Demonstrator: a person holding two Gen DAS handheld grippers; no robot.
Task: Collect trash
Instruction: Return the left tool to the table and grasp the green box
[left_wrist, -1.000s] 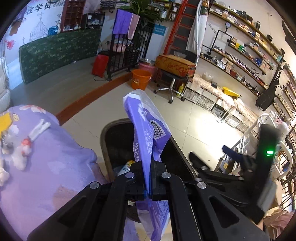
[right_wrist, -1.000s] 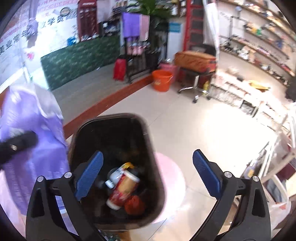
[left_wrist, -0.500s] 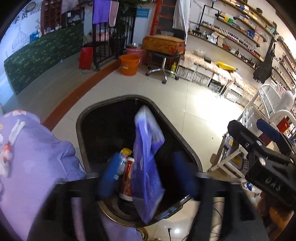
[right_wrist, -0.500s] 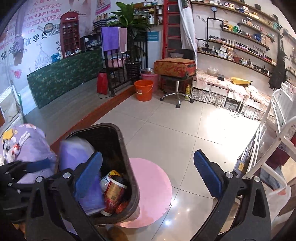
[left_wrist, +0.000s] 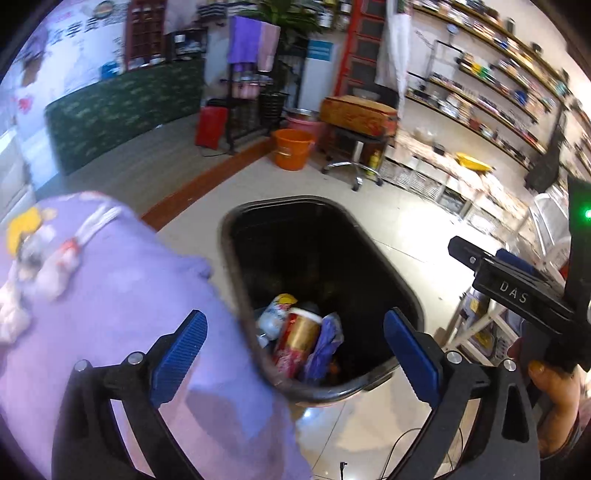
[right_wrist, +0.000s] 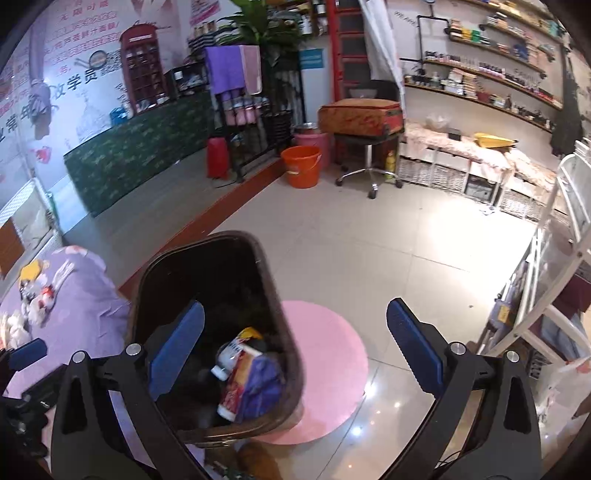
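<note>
A dark trash bin (left_wrist: 236, 258) stands on the floor beside a purple-covered table (left_wrist: 110, 295). Inside lie a purple wrapper (left_wrist: 325, 347), a red and gold cup (left_wrist: 295, 343) and a small bottle (left_wrist: 271, 317). My left gripper (left_wrist: 295, 350) is open and empty above the bin's near end. My right gripper (right_wrist: 295, 347) is open and empty over the bin's right rim (right_wrist: 273, 295); the purple wrapper (right_wrist: 258, 384) shows there too. The right gripper also shows in the left wrist view (left_wrist: 517, 284), held in a hand.
A pink round mat (right_wrist: 325, 365) lies under the bin. An orange bucket (right_wrist: 301, 166) and a wheeled stool (right_wrist: 365, 162) stand further back. White racks (right_wrist: 554, 277) are at the right. Small trash pieces (left_wrist: 40, 251) lie on the purple cloth.
My left gripper opened and let go of the purple wrapper, which dropped into the bin. The right gripper drew back and to the right.
</note>
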